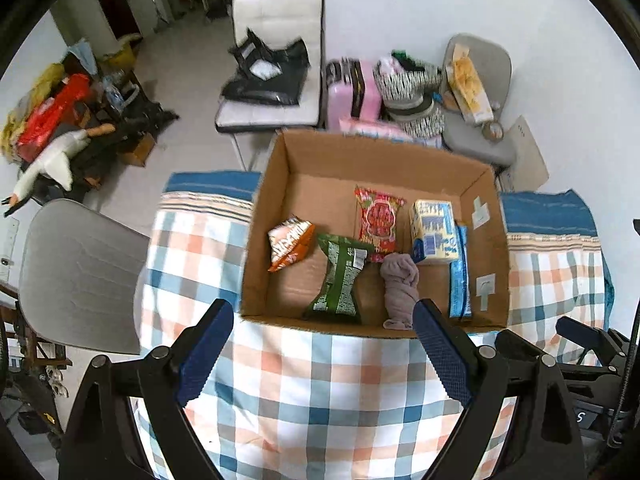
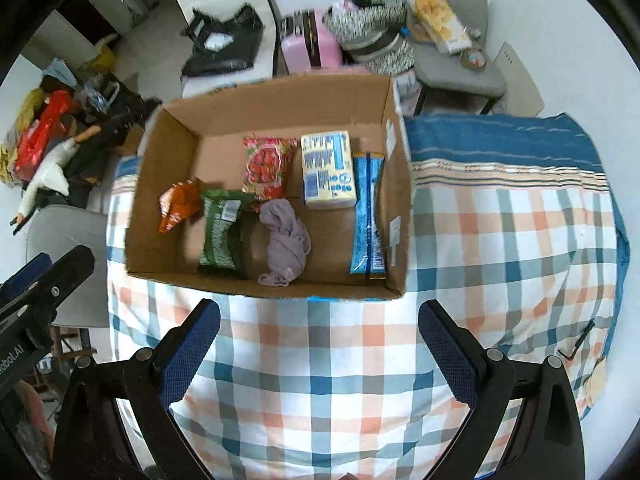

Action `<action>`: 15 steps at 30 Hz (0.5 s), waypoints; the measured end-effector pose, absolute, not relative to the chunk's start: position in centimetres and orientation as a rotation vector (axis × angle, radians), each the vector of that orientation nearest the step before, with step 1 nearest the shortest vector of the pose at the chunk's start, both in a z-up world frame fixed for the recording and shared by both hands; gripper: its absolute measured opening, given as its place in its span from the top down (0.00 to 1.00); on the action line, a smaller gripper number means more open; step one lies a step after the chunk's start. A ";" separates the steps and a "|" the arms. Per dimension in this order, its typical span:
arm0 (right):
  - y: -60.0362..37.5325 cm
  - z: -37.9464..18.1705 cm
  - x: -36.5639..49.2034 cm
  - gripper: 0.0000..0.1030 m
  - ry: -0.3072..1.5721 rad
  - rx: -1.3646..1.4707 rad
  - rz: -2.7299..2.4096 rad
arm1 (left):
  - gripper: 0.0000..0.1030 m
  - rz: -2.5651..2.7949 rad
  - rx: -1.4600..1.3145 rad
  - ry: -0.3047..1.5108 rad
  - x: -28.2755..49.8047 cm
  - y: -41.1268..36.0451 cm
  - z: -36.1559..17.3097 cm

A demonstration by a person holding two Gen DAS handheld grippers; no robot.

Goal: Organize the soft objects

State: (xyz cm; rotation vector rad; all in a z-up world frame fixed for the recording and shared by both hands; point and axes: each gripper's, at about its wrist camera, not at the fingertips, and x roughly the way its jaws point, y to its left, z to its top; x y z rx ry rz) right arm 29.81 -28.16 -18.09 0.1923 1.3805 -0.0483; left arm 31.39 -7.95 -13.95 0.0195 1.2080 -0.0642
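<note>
An open cardboard box [image 1: 272, 208] [image 2: 144, 208] stands on a checked tablecloth. Inside lie an orange snack bag [image 1: 289, 242] [image 2: 178, 205], a green packet [image 1: 340, 280] [image 2: 220, 232], a red packet [image 1: 378, 220] [image 2: 268, 166], a yellow tissue pack [image 1: 435, 230] [image 2: 329, 168], a blue pouch [image 1: 460, 280] [image 2: 368, 216] and a rolled mauve sock [image 1: 398, 284] [image 2: 285, 238]. My left gripper [image 1: 320, 354] hovers open over the cloth just before the box's near wall. My right gripper [image 2: 320, 354] is open too, empty, in front of the box.
The checked tablecloth [image 1: 320, 392] [image 2: 500, 240] covers the table around the box. A grey chair [image 1: 76, 276] stands left of the table. Behind are a white chair [image 1: 276, 80] with a black bag, a pink suitcase [image 1: 352, 92] and floor clutter [image 1: 60, 120].
</note>
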 end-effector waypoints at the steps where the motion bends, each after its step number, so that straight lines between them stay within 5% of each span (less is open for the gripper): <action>1: -28.2 -17.2 29.0 0.02 1.357 0.191 -0.050 | 0.11 -0.061 0.017 1.188 30.7 -7.8 -13.1; 15: -27.3 -6.3 18.8 0.02 1.134 0.159 -0.071 | 0.11 -0.092 0.029 1.019 21.6 -7.5 -4.5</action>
